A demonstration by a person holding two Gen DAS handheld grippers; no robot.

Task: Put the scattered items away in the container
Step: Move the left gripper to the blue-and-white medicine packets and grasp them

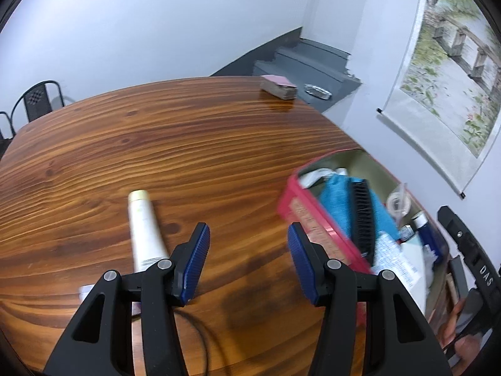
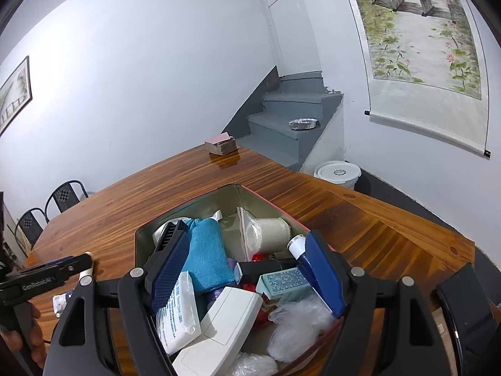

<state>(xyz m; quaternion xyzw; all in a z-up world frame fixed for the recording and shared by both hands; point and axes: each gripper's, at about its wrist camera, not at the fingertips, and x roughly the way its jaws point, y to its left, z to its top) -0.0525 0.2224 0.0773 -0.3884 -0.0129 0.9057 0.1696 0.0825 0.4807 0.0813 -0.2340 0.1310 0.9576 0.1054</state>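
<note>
A cream tube (image 1: 145,227) with a pale cap lies on the wooden table (image 1: 156,144), just left of my open, empty left gripper (image 1: 248,257). The red tin container (image 1: 308,216) stands to its right, holding a blue cloth (image 1: 339,202), a black comb (image 1: 363,219) and several small packs. My right gripper (image 2: 247,275) is open and empty, hovering over the container (image 2: 188,206), above a blue cloth (image 2: 206,257), a white box (image 2: 225,322), a wipes pack (image 2: 178,310) and a teal box (image 2: 283,283).
A pink-topped stack of cards (image 1: 278,87) sits at the table's far edge. Grey steps (image 2: 281,119) with a foil dish (image 2: 302,123), a white bucket (image 2: 338,172) and black chairs (image 2: 64,197) stand around. A small white item (image 2: 59,302) lies by the left gripper.
</note>
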